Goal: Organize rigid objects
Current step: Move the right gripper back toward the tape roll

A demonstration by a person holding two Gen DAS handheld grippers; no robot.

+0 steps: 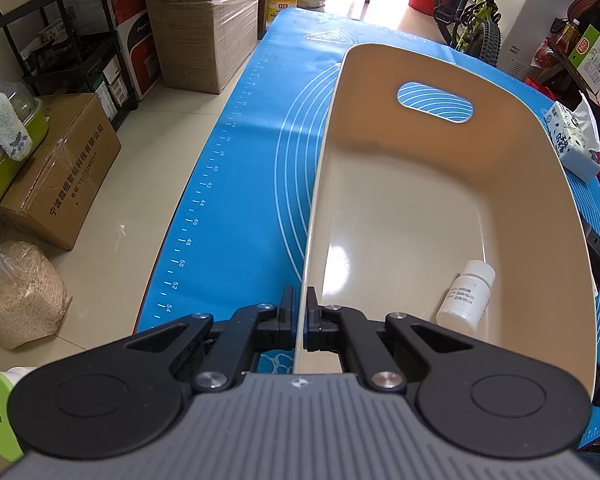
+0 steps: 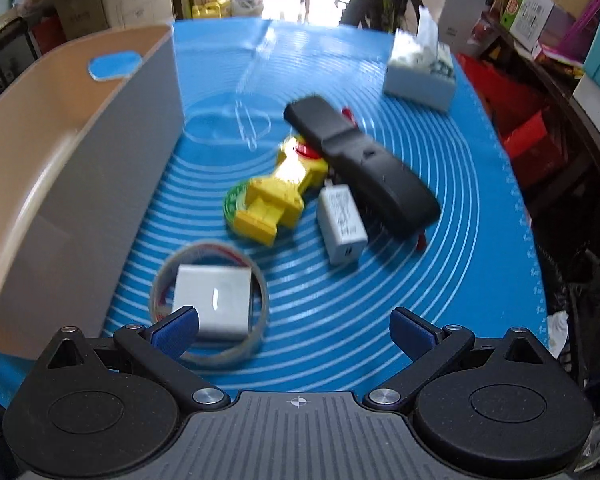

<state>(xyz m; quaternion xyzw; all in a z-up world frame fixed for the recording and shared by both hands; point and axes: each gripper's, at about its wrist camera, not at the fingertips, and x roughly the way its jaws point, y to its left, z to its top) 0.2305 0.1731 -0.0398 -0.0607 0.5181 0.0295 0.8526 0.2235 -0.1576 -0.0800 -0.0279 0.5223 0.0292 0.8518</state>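
The bin (image 1: 440,200) is sitting on the blue mat (image 1: 236,184), cream inside and grey outside, with an oval handle slot in its far wall; a small white bottle (image 1: 466,298) is lying inside it, near the corner closest to the camera. The left gripper (image 1: 299,312) is pinching the bin's near-left rim, its jaws nearly closed on the thin wall. Right of the bin, a clear tape ring (image 2: 209,302) is lying around a white box (image 2: 214,300); beyond them, farther from the bin, a yellow toy (image 2: 278,196), a white charger (image 2: 342,226) and a black case (image 2: 360,164) are clustering together. The right gripper (image 2: 294,330) is hovering over the mat with its jaws standing wide and holding nothing; its left pad (image 2: 176,328) is overlapping the ring in view.
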